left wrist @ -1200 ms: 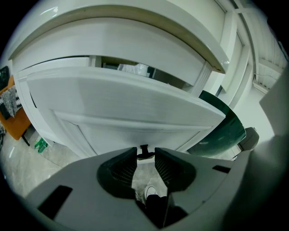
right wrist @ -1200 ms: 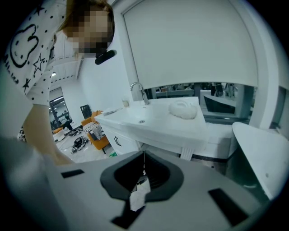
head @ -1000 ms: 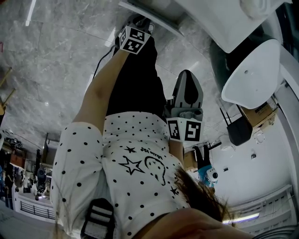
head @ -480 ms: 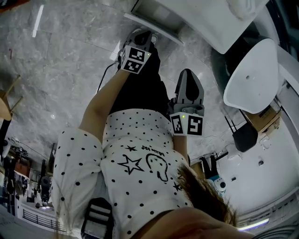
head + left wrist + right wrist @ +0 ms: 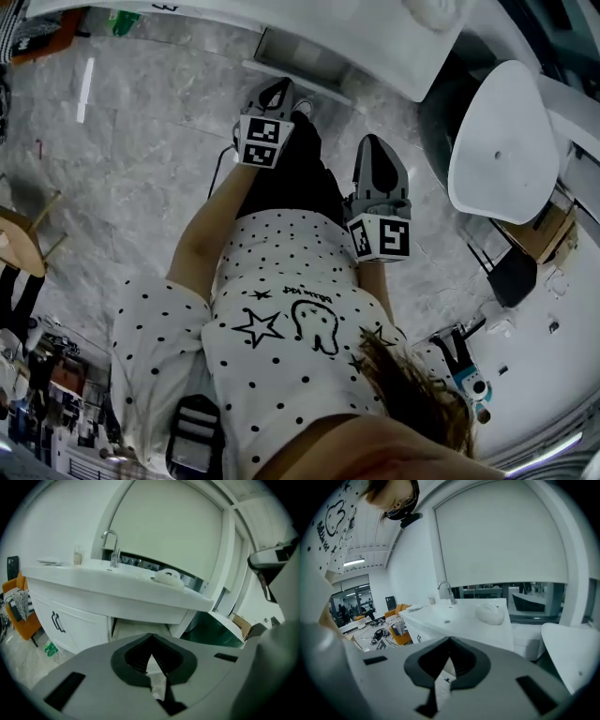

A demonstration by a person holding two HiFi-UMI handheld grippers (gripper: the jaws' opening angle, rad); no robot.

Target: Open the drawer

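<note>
A white drawer (image 5: 302, 52) stands pulled out under the white countertop (image 5: 281, 19); in the left gripper view the drawer (image 5: 137, 630) shows as an open box below the counter edge. My left gripper (image 5: 277, 87) hangs just short of the drawer front, apart from it, jaws shut on nothing. Its jaw tips (image 5: 151, 637) meet in that gripper's own view. My right gripper (image 5: 376, 142) is nearer the person's body, to the right, also shut and empty; its tips (image 5: 450, 640) meet with the countertop (image 5: 464, 616) beyond.
A tap (image 5: 112, 545) and a white lumpy object (image 5: 168, 576) sit on the counter. Cabinet doors with black handles (image 5: 57, 620) are left of the drawer. A white round seat (image 5: 502, 141) stands at the right, an orange chair (image 5: 23, 616) at the left. The floor is grey marble (image 5: 122, 169).
The left gripper has come away from the drawer front and risen. The right gripper has risen a little. More of the countertop shows at the top of the head view.
</note>
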